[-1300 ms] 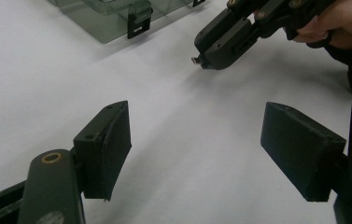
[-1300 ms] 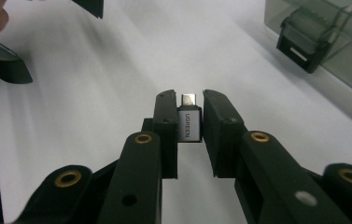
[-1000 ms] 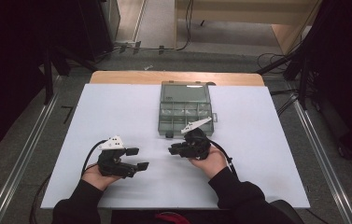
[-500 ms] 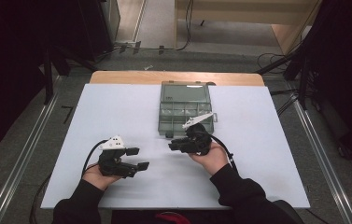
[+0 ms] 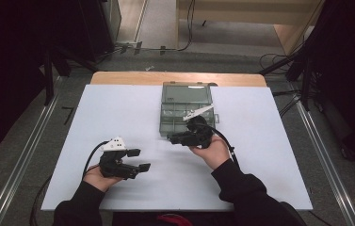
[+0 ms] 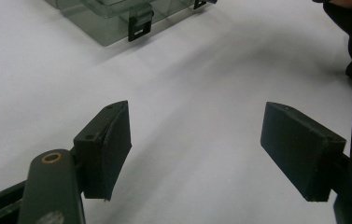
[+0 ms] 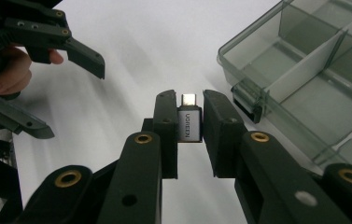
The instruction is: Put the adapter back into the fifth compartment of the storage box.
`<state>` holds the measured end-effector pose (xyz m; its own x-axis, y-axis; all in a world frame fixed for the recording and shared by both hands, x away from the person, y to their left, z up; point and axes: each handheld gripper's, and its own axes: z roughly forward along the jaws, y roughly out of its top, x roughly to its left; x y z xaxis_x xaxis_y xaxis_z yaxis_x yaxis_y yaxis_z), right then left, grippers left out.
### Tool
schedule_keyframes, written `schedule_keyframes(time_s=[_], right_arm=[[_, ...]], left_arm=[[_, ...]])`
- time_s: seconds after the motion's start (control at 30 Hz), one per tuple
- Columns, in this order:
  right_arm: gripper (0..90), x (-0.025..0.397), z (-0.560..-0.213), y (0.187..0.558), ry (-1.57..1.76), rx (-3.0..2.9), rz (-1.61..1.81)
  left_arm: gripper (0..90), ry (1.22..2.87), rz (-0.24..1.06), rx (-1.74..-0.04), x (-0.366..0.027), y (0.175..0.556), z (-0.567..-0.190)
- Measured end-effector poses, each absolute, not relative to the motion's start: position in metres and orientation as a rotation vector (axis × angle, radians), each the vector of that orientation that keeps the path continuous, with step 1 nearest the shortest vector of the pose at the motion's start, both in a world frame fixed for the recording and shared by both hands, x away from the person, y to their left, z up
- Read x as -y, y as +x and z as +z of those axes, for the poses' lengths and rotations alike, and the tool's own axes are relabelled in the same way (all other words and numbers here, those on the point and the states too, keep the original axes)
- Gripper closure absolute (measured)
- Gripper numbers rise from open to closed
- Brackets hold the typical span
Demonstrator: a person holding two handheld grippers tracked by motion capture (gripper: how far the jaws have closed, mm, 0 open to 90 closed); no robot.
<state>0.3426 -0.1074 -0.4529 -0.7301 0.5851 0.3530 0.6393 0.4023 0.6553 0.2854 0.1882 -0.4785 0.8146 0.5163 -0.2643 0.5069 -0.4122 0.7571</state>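
A small adapter goes toward its compartment box

The right gripper point(image 7: 190, 123) pinches a silver USB adapter point(image 7: 189, 125) between its jaws, plug end up, just off the open clear organizer box point(image 5: 185, 110), which lies at two o'clock in the right gripper view. The left gripper point(image 6: 194, 149) rests spread and empty over the white table point(image 5: 118, 117) at seven o'clock in the high view. The hold looks narrow; a twist could tip the adapter loose or catch it on the box's wall.
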Motion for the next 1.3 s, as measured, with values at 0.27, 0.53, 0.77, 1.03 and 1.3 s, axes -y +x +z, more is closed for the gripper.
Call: schedule_keyframes(time_s=[0.27, 0.53, 0.77, 1.03, 1.3], right_arm=[[74.5, 0.104, -0.448, 0.352, -1.134, 2.570, -1.247], [74.5, 0.100, -0.445, 0.362, -1.147, 2.561, -1.237], [74.5, 0.097, -0.443, 0.370, -1.158, 2.551, -1.230], [74.5, 0.095, -0.442, 0.378, -1.175, 2.544, -1.242], [74.5, 0.093, -0.446, 0.389, -1.220, 2.528, -1.236]], left_arm=[[24.4, 2.079, 0.013, -0.754, -0.188, 0.286, -0.479], [24.4, 2.080, 0.012, -0.754, -0.189, 0.286, -0.479], [24.4, 2.079, 0.012, -0.754, -0.189, 0.286, -0.479], [24.4, 2.080, 0.011, -0.752, -0.189, 0.287, -0.479], [24.4, 2.080, 0.009, -0.753, -0.189, 0.287, -0.479]])
